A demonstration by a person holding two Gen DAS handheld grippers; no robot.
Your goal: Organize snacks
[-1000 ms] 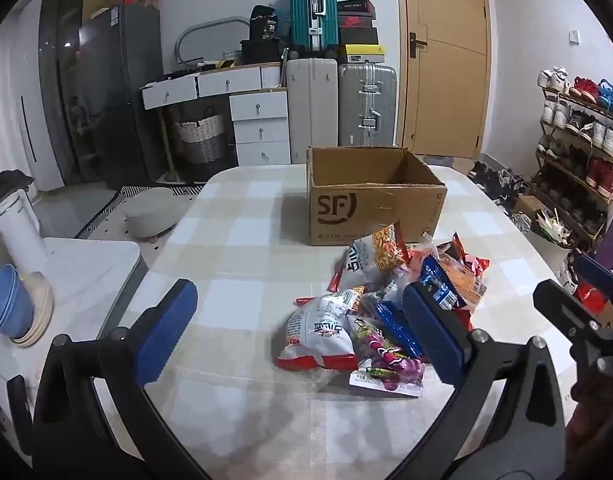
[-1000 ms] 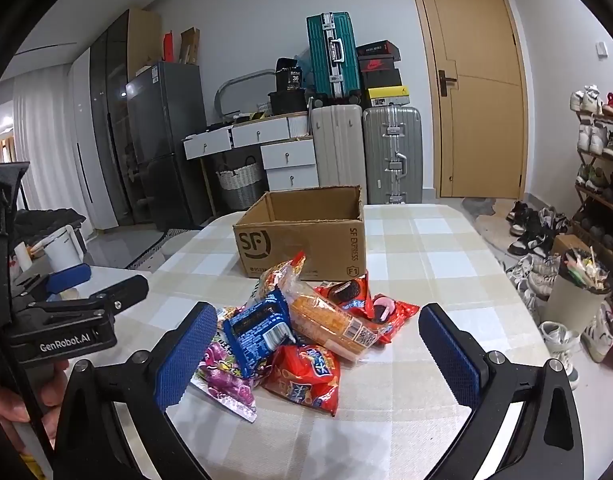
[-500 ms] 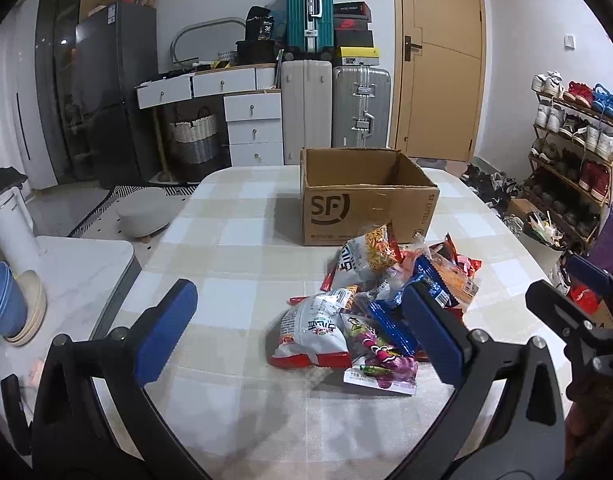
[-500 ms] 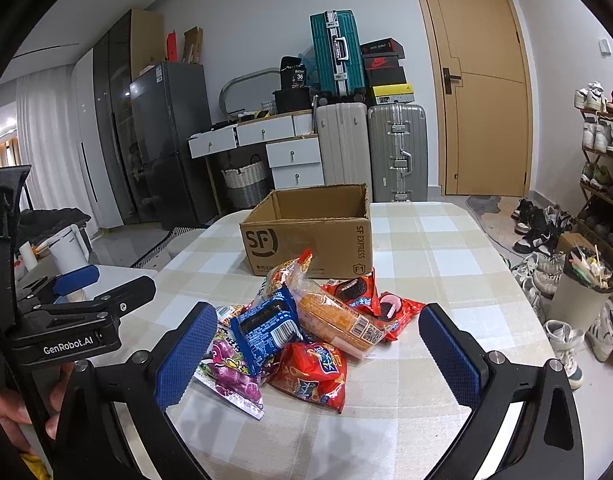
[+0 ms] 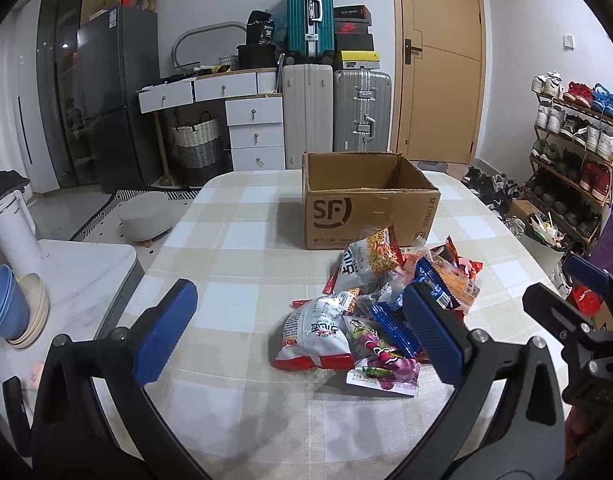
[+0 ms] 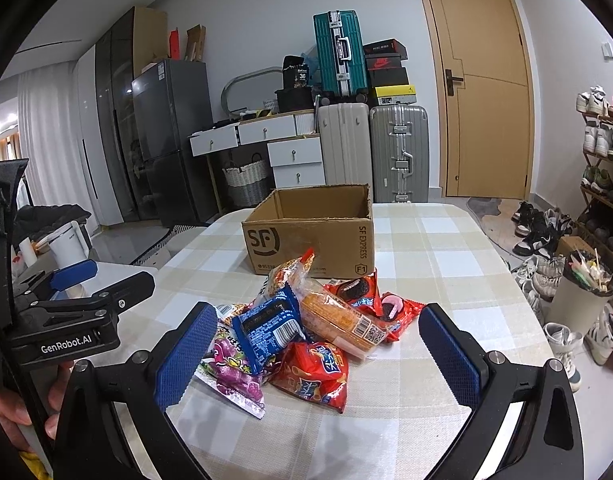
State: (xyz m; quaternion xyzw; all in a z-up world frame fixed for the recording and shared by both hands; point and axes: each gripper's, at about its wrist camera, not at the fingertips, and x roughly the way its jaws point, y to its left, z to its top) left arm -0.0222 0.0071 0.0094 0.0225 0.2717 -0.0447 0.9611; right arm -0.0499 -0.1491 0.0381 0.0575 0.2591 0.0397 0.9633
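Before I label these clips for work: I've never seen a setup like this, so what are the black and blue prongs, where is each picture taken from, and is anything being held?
There is no robot here. A person holds a handheld two-finger gripper in each hand, and a fisheye camera on each one looks forward along its fingers.

One picture comes from the left gripper, the other from the right gripper. The blue prongs are their finger pads. Each camera also catches the other gripper at its edge.

On the checked table lies a pile of snack packets, among them a blue packet and a white bag. Behind the pile stands an open cardboard box marked SF; its inside is not visible.

Both grippers are open and hold nothing.
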